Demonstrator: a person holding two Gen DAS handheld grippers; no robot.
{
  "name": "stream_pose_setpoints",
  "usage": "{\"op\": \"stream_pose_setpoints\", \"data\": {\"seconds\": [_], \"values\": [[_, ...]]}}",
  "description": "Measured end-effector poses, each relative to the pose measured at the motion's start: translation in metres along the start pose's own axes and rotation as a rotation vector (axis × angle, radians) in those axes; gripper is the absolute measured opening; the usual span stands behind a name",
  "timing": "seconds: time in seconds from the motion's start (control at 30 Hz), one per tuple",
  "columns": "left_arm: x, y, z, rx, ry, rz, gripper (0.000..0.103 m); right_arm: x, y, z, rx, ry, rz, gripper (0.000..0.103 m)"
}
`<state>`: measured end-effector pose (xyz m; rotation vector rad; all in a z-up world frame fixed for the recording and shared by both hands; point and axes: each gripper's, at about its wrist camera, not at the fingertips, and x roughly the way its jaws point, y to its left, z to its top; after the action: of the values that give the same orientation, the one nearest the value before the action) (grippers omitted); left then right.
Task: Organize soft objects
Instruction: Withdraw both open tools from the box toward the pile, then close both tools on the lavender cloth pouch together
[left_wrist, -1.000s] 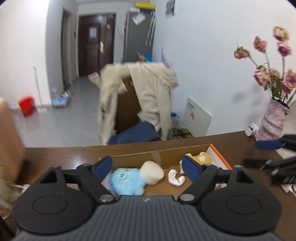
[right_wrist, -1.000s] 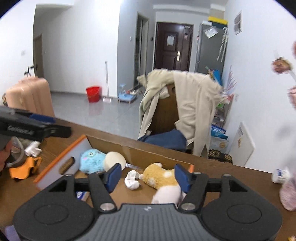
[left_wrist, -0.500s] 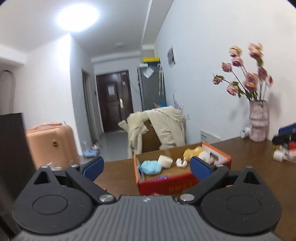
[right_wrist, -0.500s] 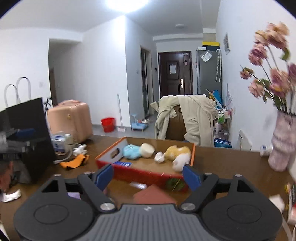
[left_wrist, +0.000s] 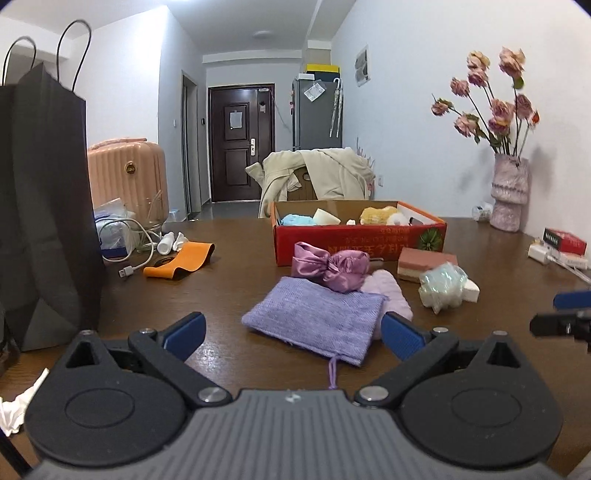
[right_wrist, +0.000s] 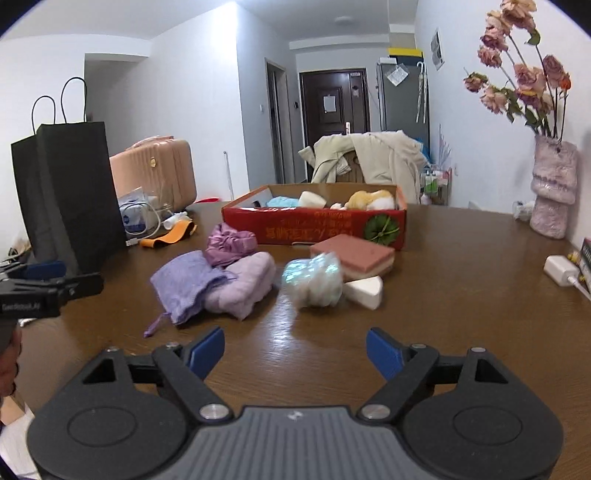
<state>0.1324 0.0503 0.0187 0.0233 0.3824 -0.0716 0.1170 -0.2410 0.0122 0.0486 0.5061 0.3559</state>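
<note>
Soft things lie on brown table (left_wrist: 236, 258), in front of red box (left_wrist: 354, 243). Purple cloth bag (left_wrist: 314, 317) flat, nearest left gripper (left_wrist: 291, 330). Shiny purple pouch (left_wrist: 332, 267) rests on bag's far edge. Pale purple towel (right_wrist: 243, 286) touches bag. Pink sponge (right_wrist: 354, 254) and white wedge (right_wrist: 364, 291) beside shiny blue-green puff (right_wrist: 314, 278). Box holds blue toy (left_wrist: 295, 220) and yellow toy (left_wrist: 376, 214). Left gripper jaws wide open, nothing between. Right gripper (right_wrist: 295, 352) jaws open, nothing between.

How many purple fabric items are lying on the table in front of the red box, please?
3: flat knitted lavender pouch nearest; shiny purple satin bundle behind it; pale lilac folded towel alongside. Others may be hidden.
</note>
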Motion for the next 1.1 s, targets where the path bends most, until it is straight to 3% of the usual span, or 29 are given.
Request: {"op": "stream_pose_setpoints", "data": {"seconds": [0.2, 0.3, 0.37, 0.47, 0.53, 0.63, 0.67, 0.73, 0.77, 0.9, 1.1], "values": [[0.06, 0.028, 0.013, 0.009, 0.044, -0.106, 0.103, 0.028, 0.032, 0.005, 0.041, -0.016, 0.047, 0.078], [0.109, 0.046, 0.019, -0.031, 0.127, -0.195, 0.103, 0.052, 0.047, 0.008, 0.061, 0.019, 0.091, 0.074], [0.136, 0.055, 0.02, -0.058, 0.188, -0.181, 0.103, 0.068, 0.056, 0.009, 0.069, 0.044, 0.105, 0.073], [0.16, 0.071, 0.02, -0.122, 0.195, -0.251, 0.102, 0.089, 0.064, 0.012, 0.081, 0.06, 0.113, 0.071], [0.171, 0.083, 0.019, -0.197, 0.21, -0.343, 0.099, 0.107, 0.065, 0.015, 0.125, 0.075, 0.134, 0.07], [0.184, 0.094, 0.015, -0.285, 0.281, -0.421, 0.083, 0.136, 0.063, 0.014, 0.234, 0.13, 0.184, 0.067], [0.184, 0.096, 0.014, -0.284, 0.288, -0.41, 0.074, 0.145, 0.063, 0.014, 0.26, 0.139, 0.201, 0.065], [0.182, 0.097, 0.012, -0.283, 0.285, -0.408, 0.066, 0.156, 0.063, 0.015, 0.3, 0.133, 0.191, 0.058], [0.18, 0.097, 0.012, -0.29, 0.286, -0.426, 0.055, 0.161, 0.062, 0.016, 0.311, 0.129, 0.187, 0.057], [0.16, 0.097, 0.007, -0.308, 0.285, -0.421, 0.046, 0.164, 0.063, 0.015, 0.351, 0.149, 0.227, 0.014], [0.084, 0.073, -0.012, -0.299, 0.25, -0.334, 0.042, 0.112, 0.071, 0.008, 0.23, 0.158, 0.245, 0.009]]}}
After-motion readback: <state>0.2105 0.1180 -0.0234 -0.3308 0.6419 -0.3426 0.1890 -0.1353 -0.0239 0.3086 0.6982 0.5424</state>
